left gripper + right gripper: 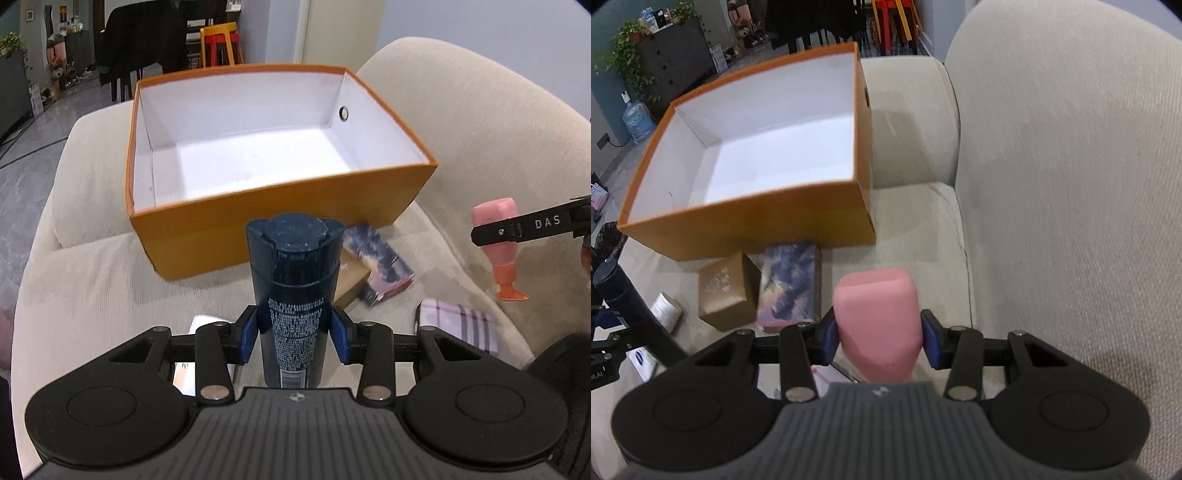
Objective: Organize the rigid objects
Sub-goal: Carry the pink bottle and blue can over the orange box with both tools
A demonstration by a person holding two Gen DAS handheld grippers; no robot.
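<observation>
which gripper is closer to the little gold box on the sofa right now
Left, probably. In its view the gold box sits just beyond the dark bottle the left gripper holds. The right gripper, clamping the pink bottle, is off to the side.

Black hand-held gripper (295, 334), blue pads (248, 336), silver screws, ribbed grey housing.

The dark bottle (293, 291) shows white print too small to read, and its lower end is hidden behind the left gripper's (294, 334) body. The pink bottle's (878, 325) bottom is likewise hidden behind the right gripper (878, 338). The patterned box (380, 266) is motion-blurred and partly covered by the dark bottle. A white jar (666, 309) sits partly behind that bottle. The plaid item (458, 325) cannot be identified. The far room furniture is too small to make out.
</observation>
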